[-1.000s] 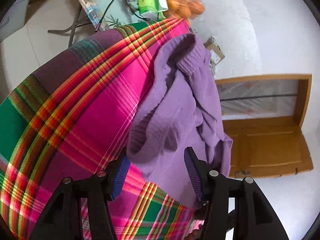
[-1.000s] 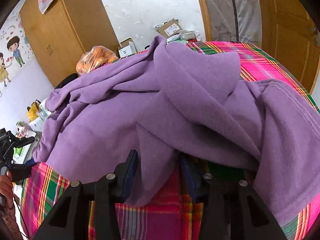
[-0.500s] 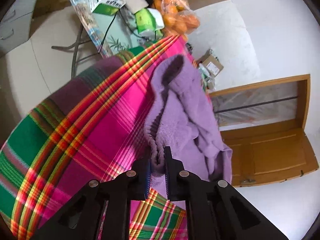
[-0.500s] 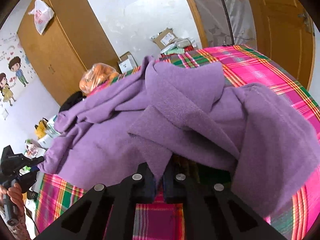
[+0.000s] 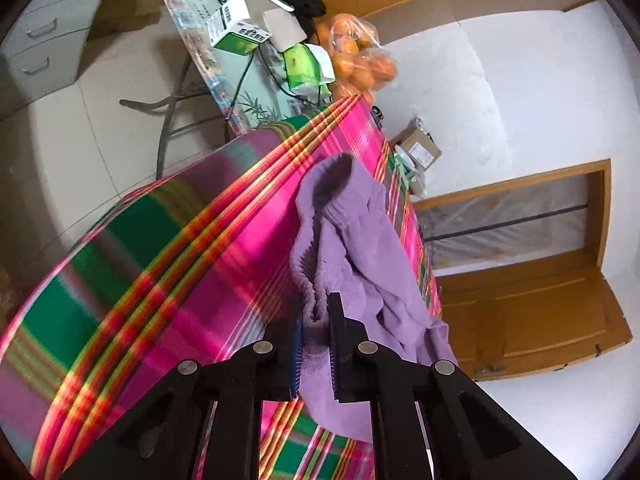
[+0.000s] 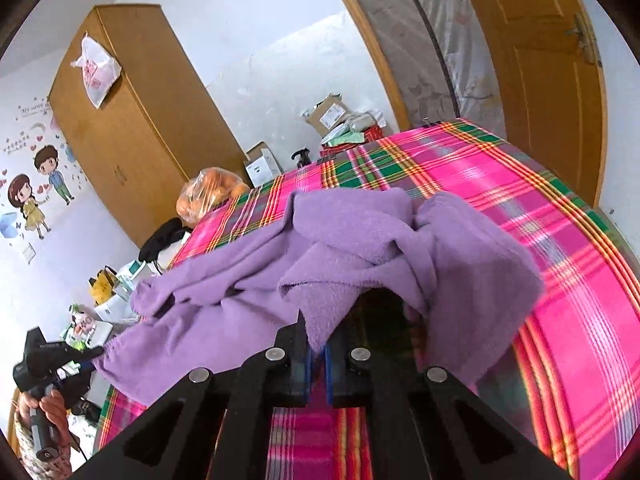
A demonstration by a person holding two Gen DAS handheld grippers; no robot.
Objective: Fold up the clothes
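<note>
Both pairs of fingers have snapped shut since a second ago. Our left gripper (image 5: 316,344) now pinches the ribbed edge of the purple sweater (image 5: 352,248), our right gripper (image 6: 317,354) clamps another corner of it. The sweater lies crumpled on the plaid sheet (image 6: 560,280), partly lifted.

**Materials and finishes**

The purple sweater (image 6: 360,240) is showing a fuzzy, matt knit with a ribbed hem. The plaid cloth (image 5: 180,260) is looking smooth and woven. The wardrobe (image 6: 140,140) is showing satin wood; the oranges' bag (image 5: 356,60) is gleaming plastic.
</note>
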